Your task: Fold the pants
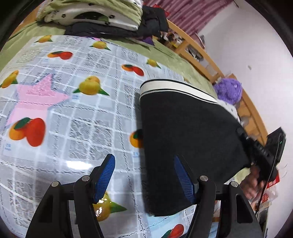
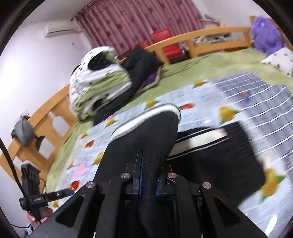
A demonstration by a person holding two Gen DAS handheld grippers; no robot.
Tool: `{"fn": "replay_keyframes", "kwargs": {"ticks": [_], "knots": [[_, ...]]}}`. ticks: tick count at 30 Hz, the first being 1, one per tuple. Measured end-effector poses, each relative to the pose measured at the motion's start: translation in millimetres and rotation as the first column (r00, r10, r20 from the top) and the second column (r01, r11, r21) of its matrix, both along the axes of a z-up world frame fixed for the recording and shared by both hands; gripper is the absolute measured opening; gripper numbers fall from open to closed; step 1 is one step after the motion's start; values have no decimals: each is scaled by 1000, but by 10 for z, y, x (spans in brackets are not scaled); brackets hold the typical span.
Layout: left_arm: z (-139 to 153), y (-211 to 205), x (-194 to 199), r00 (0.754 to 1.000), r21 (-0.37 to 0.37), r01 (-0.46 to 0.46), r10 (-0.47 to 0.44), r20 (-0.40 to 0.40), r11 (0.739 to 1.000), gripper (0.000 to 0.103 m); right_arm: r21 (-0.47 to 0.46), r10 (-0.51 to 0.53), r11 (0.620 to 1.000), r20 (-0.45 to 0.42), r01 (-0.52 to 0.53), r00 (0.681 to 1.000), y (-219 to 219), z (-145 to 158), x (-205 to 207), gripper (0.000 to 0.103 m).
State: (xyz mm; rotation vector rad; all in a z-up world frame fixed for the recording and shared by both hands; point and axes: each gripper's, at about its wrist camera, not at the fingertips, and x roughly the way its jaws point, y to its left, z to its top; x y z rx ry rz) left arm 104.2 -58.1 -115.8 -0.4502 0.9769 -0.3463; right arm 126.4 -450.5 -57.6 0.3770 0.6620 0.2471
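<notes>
The pants [image 1: 186, 139] are black with a white striped band and lie folded on the fruit-print plastic sheet [image 1: 73, 109] spread over the bed. My left gripper [image 1: 144, 170] is open, its blue pads apart, the right finger [image 1: 183, 179] over the pants' near edge and the left one over the bare sheet. In the right wrist view my right gripper [image 2: 148, 175] is shut on a raised fold of the pants [image 2: 146, 135], lifted above the part of the pants [image 2: 219, 152] lying flat on the sheet [image 2: 247, 102].
A pile of green and white bedding and dark clothes [image 1: 102, 16] lies at the far end of the bed [image 2: 102, 86]. A wooden bed rail [image 1: 210, 62] runs along the side, with a purple plush toy [image 1: 228, 89] by it. The right gripper's handle [image 1: 260, 152] is at the right edge.
</notes>
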Motion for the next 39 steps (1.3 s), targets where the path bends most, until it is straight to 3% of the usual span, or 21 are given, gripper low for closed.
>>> {"fn": "replay_keyframes", "kwargs": {"ticks": [3,6,8,10,12,15,17,19,22,26,27,30,32,33,34,35,36,38,39], "knots": [[-26,-151,-25,1000,38,26,-26,6,999,65,-39,-60,997,20,61,998,-403,-1,-45,9],[-33,-258,-48,999,68,40,-41,16,997,65,-85,-133,988,-15,131,991,-746,-187,66,9],[-40,-311,-56,999,67,49,-50,18,997,65,-89,-185,980,-104,176,977,-922,-477,242,10],[-43,-357,-58,998,71,56,-58,18,996,65,-92,-219,975,-203,204,954,-1063,-814,386,18],[-41,-406,-62,998,88,61,-62,17,994,65,-61,-235,972,-192,228,953,-1149,-905,324,33],[4,-457,-98,997,103,73,-77,32,992,65,-26,-237,971,-177,236,955,-1229,-779,120,35],[29,-530,-134,993,102,105,-110,38,989,65,21,-260,964,-109,264,959,-1233,-676,-123,35],[8,-653,-195,989,97,146,-149,21,985,65,-23,-251,968,-97,250,963,-1115,-655,-203,37],[-60,-902,-375,972,128,233,-234,-4,964,65,-153,-268,956,-102,251,958,-973,-707,-228,37],[-156,-1256,-707,927,279,363,-376,-7,889,65,-254,-285,935,-133,246,949,-865,-854,-254,42],[-189,-1324,-763,923,321,362,-384,4,875,65,-261,-287,933,-129,247,949,-866,-856,-282,42],[-257,-1475,-737,943,404,293,-333,29,866,64,-244,-296,935,-136,258,945,-885,-863,-277,42],[-299,-1535,-645,959,449,228,-279,49,864,44,-252,-300,932,-134,261,944,-879,-867,-280,42],[-303,-1529,-616,959,443,231,-279,47,866,23,-256,-301,931,-131,261,945,-867,-869,-277,41],[-275,-1469,-611,969,442,186,-238,66,878,19,-262,-303,928,-122,264,945,-866,-875,-283,41],[-199,-1310,-636,981,423,82,-146,123,903,16,-267,-308,925,-114,269,945,-850,-858,-300,36],[-146,-1192,-643,982,424,24,-101,161,905,14,-265,-301,928,-112,264,947,-853,-869,-307,32],[-180,-1134,-604,983,497,11,-102,156,867,13,-239,-255,946,-126,220,959,-810,-898,-313,31],[-250,-1089,-576,987,504,21,-97,126,863,13,-246,-242,947,-127,206,962,-763,-915,-318,31]]}}
